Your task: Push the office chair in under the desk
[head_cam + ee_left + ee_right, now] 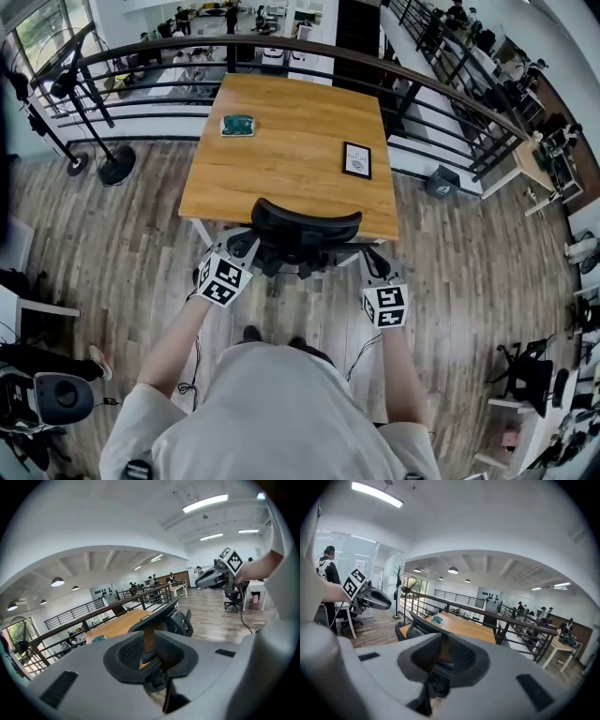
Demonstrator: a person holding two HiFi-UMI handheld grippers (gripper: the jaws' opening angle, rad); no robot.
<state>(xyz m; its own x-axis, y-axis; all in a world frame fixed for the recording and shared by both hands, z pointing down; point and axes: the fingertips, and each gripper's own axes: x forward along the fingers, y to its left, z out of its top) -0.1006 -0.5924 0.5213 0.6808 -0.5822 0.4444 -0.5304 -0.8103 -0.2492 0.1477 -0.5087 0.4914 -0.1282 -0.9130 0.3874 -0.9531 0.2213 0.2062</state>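
Head view: left gripper [246,247] and right gripper [375,264], jaws narrowly apart, empty, flank the black curved-back office chair [305,225]; wooden desk [291,141] beyond it.

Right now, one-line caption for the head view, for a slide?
Left gripper and right gripper poised behind the office chair, which faces the wooden desk.

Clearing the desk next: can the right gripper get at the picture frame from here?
Probably yes. The picture frame sits near the desk's near right edge, just past the right gripper; the chair back is off to the side.
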